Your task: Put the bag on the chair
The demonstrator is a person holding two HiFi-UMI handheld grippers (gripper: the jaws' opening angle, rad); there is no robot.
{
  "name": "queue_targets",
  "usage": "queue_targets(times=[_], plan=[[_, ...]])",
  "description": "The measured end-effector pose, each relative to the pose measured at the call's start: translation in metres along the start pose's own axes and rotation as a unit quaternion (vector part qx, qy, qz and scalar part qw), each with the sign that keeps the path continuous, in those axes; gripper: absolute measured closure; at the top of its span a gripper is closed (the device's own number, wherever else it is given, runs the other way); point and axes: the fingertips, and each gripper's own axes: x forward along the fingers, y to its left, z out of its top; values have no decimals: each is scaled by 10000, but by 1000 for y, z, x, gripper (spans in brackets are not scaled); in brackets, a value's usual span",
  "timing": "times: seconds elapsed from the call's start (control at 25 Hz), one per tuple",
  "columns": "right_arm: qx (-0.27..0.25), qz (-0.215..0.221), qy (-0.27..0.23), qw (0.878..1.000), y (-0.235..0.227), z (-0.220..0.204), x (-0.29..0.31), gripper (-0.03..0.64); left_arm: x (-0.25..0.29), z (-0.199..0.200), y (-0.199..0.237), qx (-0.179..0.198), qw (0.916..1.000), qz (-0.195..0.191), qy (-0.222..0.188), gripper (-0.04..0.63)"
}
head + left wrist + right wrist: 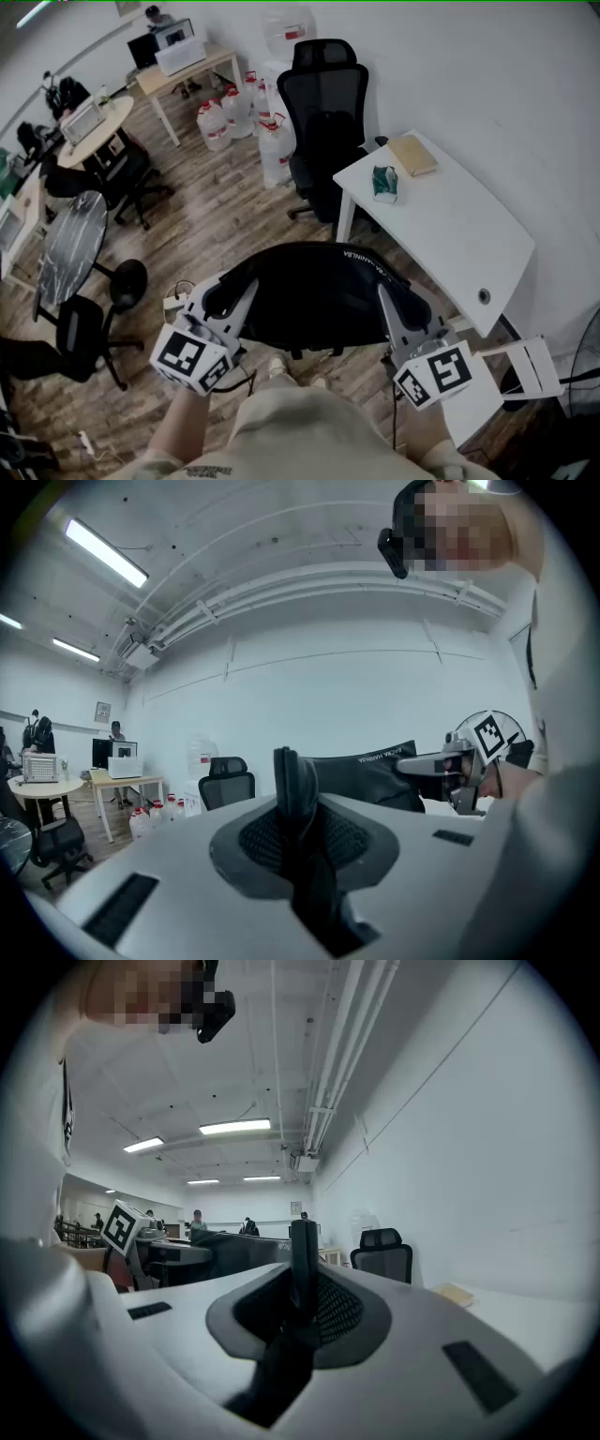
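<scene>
Two-gripper carry step: black bag hung between left gripper and right gripper, both pairs of jaws pinching its edges, near, above floor. Next: carry to far office chair, lower onto seat.

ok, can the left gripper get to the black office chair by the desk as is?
Probably, with a step closer: bare floor leads to the chair. But the left gripper is shut on the bag.
</scene>
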Motion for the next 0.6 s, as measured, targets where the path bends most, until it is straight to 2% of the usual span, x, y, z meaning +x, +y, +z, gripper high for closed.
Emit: queue_targets(times=[0.6], plan=[[91,40,20,9999,-12,-4,-12,545,7,-1,-16,35,10000,-2,30,522]])
